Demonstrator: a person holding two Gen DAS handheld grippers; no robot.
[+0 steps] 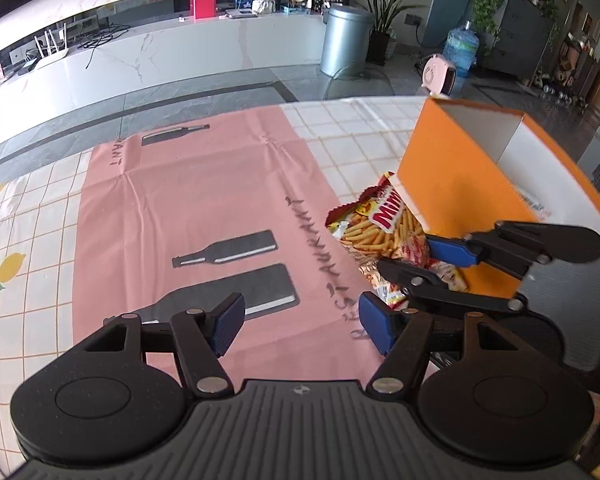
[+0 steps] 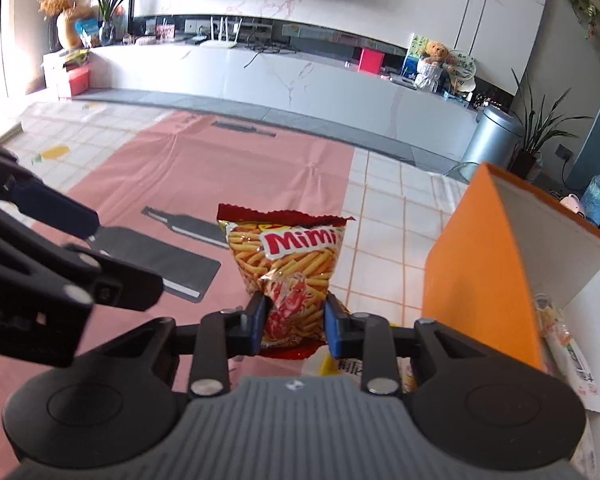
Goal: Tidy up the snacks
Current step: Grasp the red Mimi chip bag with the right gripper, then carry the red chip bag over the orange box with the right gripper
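Note:
A red and yellow Mimi snack bag stands upright between the blue pads of my right gripper, which is shut on its lower part. The left wrist view shows the same bag and my right gripper beside the orange box. That open, white-lined box stands to the right of the bag, with a packet inside. My left gripper hangs open over the pink cloth, nothing between its fingers. It shows at the left of the right wrist view.
More snack packets lie under my right gripper, near the box. A pink runner with bottle prints covers the middle of the checked tablecloth. Beyond the table's far edge are grey floor, a white counter and a metal bin.

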